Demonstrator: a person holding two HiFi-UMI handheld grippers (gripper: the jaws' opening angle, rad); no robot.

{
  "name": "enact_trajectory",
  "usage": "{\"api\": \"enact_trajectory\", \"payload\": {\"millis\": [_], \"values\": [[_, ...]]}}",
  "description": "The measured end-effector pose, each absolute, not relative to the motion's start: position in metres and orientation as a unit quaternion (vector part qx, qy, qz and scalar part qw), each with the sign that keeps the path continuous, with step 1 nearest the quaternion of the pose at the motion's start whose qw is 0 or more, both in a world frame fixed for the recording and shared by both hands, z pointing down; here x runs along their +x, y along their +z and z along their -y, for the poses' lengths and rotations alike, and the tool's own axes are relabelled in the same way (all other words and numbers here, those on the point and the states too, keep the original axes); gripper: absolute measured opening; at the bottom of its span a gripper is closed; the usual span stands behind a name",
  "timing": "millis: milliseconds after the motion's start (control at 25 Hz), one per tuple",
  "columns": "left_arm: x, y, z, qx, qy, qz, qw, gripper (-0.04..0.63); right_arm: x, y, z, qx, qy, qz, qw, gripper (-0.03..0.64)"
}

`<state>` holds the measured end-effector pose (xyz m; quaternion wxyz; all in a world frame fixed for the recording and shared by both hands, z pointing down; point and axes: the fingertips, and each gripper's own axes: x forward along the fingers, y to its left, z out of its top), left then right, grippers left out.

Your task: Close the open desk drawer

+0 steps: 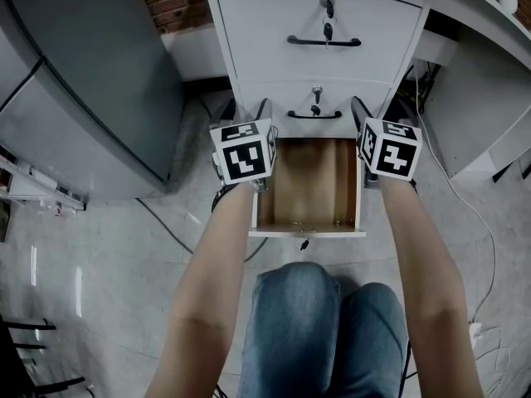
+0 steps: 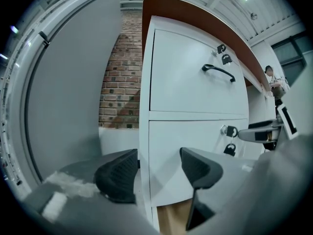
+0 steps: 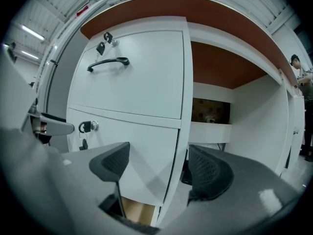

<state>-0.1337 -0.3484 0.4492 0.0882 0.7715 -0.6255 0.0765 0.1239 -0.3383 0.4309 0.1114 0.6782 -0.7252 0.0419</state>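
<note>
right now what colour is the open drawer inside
The open drawer is light wood brown inside; head view shows it best.

The bottom drawer (image 1: 307,185), white-walled with a bare wooden floor, stands level and pulled far out of the white desk pedestal (image 1: 274,23).

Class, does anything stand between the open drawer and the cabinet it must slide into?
Nothing shows inside the drawer. The left claw and right claw sit at its back corners, one jaw of each apparently over it.
</note>
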Motion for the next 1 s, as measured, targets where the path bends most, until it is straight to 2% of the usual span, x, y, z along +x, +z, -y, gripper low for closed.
{"api": "enact_trajectory", "payload": {"millis": [400,800,1000], "values": [[-0.137,0.449,0.347,0.770,0.084,0.625,0.097,0.279,0.127,0.435,0.339,0.677,0.077,0.724,0.107,0.368],[-0.135,0.441,0.319,0.765,0.056,0.631,0.115,0.279,0.127,0.420,0.311,0.644,0.103,0.754,0.074,0.370],[-0.121,0.436,0.298,0.787,0.087,0.607,0.067,0.279,0.125,0.413,0.293,0.625,0.103,0.772,0.057,0.370]]}}
